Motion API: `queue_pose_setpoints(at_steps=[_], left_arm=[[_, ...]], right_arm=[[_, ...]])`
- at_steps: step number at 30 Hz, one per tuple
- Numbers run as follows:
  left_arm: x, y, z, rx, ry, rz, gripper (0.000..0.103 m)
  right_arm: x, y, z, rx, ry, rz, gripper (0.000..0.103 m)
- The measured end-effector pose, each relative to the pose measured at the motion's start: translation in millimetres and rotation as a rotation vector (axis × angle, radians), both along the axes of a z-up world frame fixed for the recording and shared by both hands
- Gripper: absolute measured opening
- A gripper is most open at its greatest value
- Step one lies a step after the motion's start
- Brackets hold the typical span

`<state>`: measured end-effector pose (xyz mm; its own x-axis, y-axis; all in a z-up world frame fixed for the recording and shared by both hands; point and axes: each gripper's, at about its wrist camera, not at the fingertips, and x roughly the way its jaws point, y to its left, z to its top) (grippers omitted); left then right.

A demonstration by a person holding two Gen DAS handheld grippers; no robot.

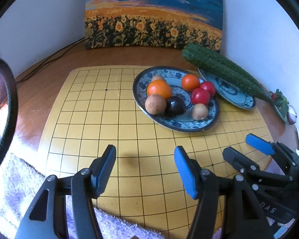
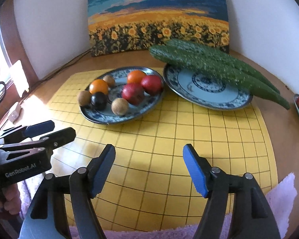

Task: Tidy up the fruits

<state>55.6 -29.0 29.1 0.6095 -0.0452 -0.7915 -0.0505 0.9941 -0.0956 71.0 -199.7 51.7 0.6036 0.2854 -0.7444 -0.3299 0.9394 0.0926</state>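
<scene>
While both tools hung over the yellow grid board (image 2: 159, 149), the following was noted.
Left tool (image 1: 145, 155): jaws spread, nothing between them, above the board's near edge.
Right tool (image 2: 149, 153): jaws spread, nothing between them; the left tool lay at its 9 o'clock.
Fruit plate (image 2: 93, 117): blue-patterned, at 11 o'clock from the right tool, holding two orange fruits (image 2: 98, 86), two red fruits (image 2: 132, 93), one dark fruit (image 2: 98, 100) and three tan fruits (image 2: 119, 106).
Second plate (image 2: 207, 91): just beside the fruit plate at its 3 o'clock; two green cucumbers (image 2: 209, 63) lay across its far rim.
Backdrop: a sunflower painting (image 2: 159, 16) stood on the table (image 2: 285, 123) at 12 o'clock.
Near edge: a lilac towel (image 2: 281, 197).
</scene>
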Motion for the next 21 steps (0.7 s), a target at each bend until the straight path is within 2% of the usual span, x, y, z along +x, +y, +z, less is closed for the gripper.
queue_pose_setpoints(at_steps=[3, 11, 21], left_arm=[[1, -5, -3, 0.047, -0.001, 0.015, 0.064], [2, -7, -7, 0.050, 0.010, 0.014, 0.066], [2, -8, -7, 0.054, 0.011, 0.014, 0.075]], right_arm=[[2, -3, -2, 0.001, 0.010, -0.017, 0.072], [5, -7, -4, -0.004, 0.023, -0.054, 0.072], [5, 5, -7, -0.089, 0.017, -0.052, 0.077]])
